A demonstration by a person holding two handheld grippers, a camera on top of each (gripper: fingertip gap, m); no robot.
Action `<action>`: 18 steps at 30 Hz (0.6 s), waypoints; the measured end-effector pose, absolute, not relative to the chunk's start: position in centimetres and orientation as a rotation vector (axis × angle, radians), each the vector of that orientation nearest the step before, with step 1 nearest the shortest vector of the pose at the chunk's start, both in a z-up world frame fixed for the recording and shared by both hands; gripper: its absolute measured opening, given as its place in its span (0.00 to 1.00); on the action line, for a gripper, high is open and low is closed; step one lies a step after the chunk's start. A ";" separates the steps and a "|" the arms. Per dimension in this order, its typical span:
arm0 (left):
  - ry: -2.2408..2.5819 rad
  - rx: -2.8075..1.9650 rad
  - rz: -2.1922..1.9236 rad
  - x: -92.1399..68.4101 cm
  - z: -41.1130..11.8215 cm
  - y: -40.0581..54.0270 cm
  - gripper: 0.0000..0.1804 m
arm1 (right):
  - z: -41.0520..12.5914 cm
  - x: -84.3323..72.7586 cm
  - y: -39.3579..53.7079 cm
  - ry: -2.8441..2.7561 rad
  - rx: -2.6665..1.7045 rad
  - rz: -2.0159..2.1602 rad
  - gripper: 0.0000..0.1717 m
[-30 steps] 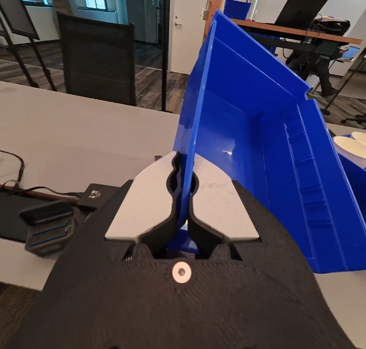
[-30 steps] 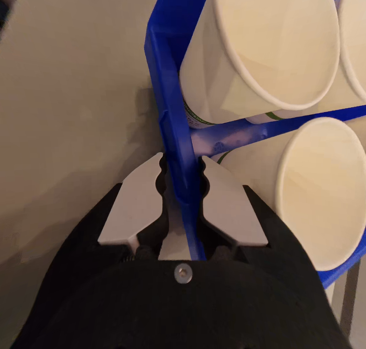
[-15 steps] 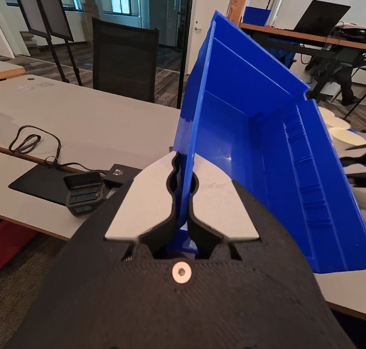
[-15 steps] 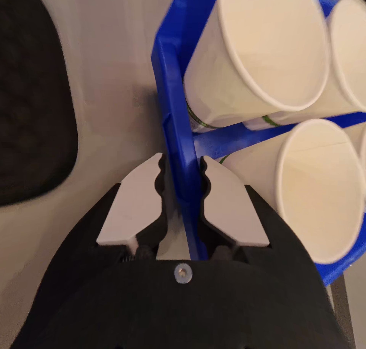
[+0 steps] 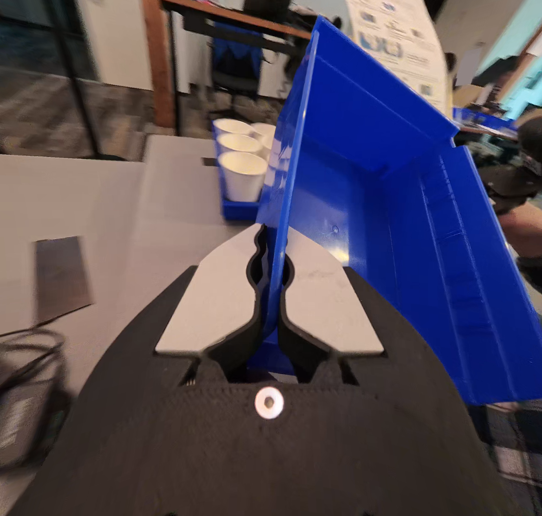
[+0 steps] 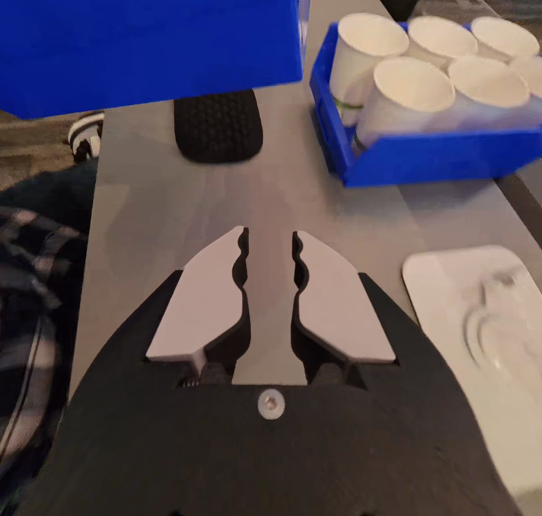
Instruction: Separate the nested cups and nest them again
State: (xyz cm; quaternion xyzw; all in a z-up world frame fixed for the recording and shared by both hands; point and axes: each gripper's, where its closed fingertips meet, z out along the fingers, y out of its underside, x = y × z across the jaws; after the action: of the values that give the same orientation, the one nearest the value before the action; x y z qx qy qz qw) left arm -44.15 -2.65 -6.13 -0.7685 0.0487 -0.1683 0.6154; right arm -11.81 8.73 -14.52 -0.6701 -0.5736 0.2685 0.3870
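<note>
Item 1. Left gripper: both pads clamped on the side wall of a large blue bin, which is lifted and tilted, its open inside facing the left wrist camera. The right wrist view shows only this bin's outer underside, at upper left ahead of the right gripper, with a black textured body just below it.

Item 2. Right gripper: fingers apart, nothing between them, only bare grey table below.

Item 3. White paper cups: standing upright, rims close together, in a small blue bin on the table, ahead and to the right of the right gripper. The left wrist view shows the same cups ahead, just left of the lifted bin's wall, partly hidden by it. Whether any are nested cannot be told.

Item 4. Right wrist view only: a white pad with a coiled cable to the gripper's right; a striped shoe at far left.

Item 5. Left wrist view only: a dark flat rectangle on the table to the left; a white poster beyond the bin, its print blurred; a wooden desk behind.

Item 6. Markings: green bands low on the cups; no writing legible.
</note>
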 end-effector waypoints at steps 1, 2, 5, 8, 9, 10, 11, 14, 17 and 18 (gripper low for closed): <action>0.151 -1.785 -0.443 -41.7 -6.8 -1.8 0.04 | -14.4 -9.2 8.5 -1.456 -1.711 0.644 0.16; 0.194 -1.802 -0.504 -39.0 -7.5 -1.0 0.03 | -14.0 -6.7 8.2 -1.439 -1.713 0.613 0.16; 0.338 -1.844 -0.648 -30.7 -9.7 1.6 0.04 | -12.9 0.7 7.0 -1.335 -1.784 0.619 0.15; 0.453 -1.860 -0.738 -22.6 -11.3 4.5 0.03 | -11.8 7.4 5.5 -1.175 -1.869 0.674 0.19; 0.469 -1.868 -0.771 -19.9 -11.8 5.4 0.03 | -11.6 9.5 5.1 -1.103 -1.893 0.681 0.21; 0.476 -1.872 -0.804 -17.3 -12.4 6.5 0.03 | -11.4 11.5 4.7 -1.023 -1.919 0.699 0.22; 0.484 -1.869 -0.839 -14.7 -12.9 7.4 0.03 | -11.3 13.5 4.5 -0.926 -1.939 0.712 0.23; 0.479 -1.894 -0.931 -7.5 -14.9 10.2 0.03 | -11.4 18.9 4.1 -0.649 -1.944 0.714 0.28; 0.491 -1.925 -0.969 -1.9 -16.6 12.5 0.03 | -11.9 21.7 3.0 -0.448 -1.900 0.813 0.35; 0.501 -1.939 -0.978 -0.4 -17.1 13.1 0.03 | -12.1 21.9 2.8 -0.387 -1.881 0.864 0.38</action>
State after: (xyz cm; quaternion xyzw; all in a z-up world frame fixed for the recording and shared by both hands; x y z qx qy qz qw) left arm -0.37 13.07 -17.08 -0.7809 0.2016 -0.3938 0.4411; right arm 21.91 2.82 -12.14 -0.7761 -0.1598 0.3566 0.4949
